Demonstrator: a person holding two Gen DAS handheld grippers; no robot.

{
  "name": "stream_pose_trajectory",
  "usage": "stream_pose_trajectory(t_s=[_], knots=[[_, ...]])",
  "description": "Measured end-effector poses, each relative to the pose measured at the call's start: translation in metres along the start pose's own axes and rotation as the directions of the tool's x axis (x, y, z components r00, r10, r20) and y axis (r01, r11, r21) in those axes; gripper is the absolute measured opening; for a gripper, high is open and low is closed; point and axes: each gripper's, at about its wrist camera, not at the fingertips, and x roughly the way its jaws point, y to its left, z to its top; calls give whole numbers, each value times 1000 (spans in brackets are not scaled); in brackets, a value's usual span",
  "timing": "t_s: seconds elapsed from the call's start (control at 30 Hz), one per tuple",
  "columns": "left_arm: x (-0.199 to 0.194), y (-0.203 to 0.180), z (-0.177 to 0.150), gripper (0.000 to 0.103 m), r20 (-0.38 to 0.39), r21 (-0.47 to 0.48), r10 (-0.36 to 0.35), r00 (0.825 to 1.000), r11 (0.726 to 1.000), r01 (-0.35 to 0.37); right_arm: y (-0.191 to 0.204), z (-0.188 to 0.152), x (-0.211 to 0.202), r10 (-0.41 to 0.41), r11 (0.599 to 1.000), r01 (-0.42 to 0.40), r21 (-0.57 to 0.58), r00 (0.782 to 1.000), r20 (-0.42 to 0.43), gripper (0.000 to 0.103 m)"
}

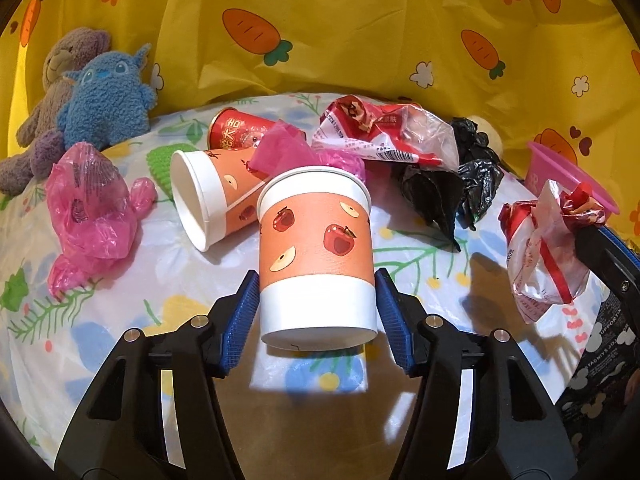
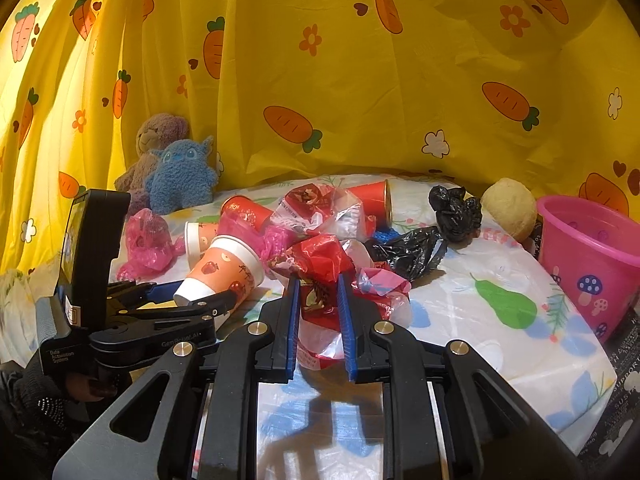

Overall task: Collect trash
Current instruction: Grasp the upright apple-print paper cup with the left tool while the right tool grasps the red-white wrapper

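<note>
An apple-print paper cup (image 1: pixel 316 240) sits between the blue pads (image 1: pixel 246 304) of my left gripper (image 1: pixel 317 276), which press on its white lower part; it casts a shadow on the cloth below. The right wrist view shows this cup (image 2: pixel 224 272) tilted in the left gripper (image 2: pixel 208 292). My right gripper (image 2: pixel 318 280) is shut on a crumpled red-and-clear plastic wrapper (image 2: pixel 320 264), also visible at the right of the left wrist view as the wrapper (image 1: pixel 540 256). A pink bucket (image 2: pixel 592 256) stands at the right edge of the table.
On the floral table cover (image 1: pixel 120 340) lie a second paper cup (image 1: pixel 208 196) on its side, a red can (image 1: pixel 236 130), a pink bag (image 1: pixel 92 208), another red wrapper (image 1: pixel 380 132) and black bags (image 1: pixel 460 184). Plush toys (image 1: pixel 100 96) lean against the yellow curtain (image 2: pixel 360 80).
</note>
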Motion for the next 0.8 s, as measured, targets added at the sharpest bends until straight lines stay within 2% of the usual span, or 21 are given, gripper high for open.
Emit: stream_pose_trajectory(t_s=[0.17, 0.43, 0.8], knots=[[-7, 0, -1, 55, 46, 3, 2, 999, 1000, -2, -4, 0, -3, -3, 1000, 3, 12, 1000, 5, 19], [-40, -6, 5, 54, 140, -2, -18, 990, 1000, 18, -11, 4, -6, -26, 1000, 25, 19, 1000, 11, 19], [-63, -48, 28, 54, 200, 83, -98, 975, 993, 83, -39, 14, -19, -117, 992, 115, 50, 992, 37, 19]])
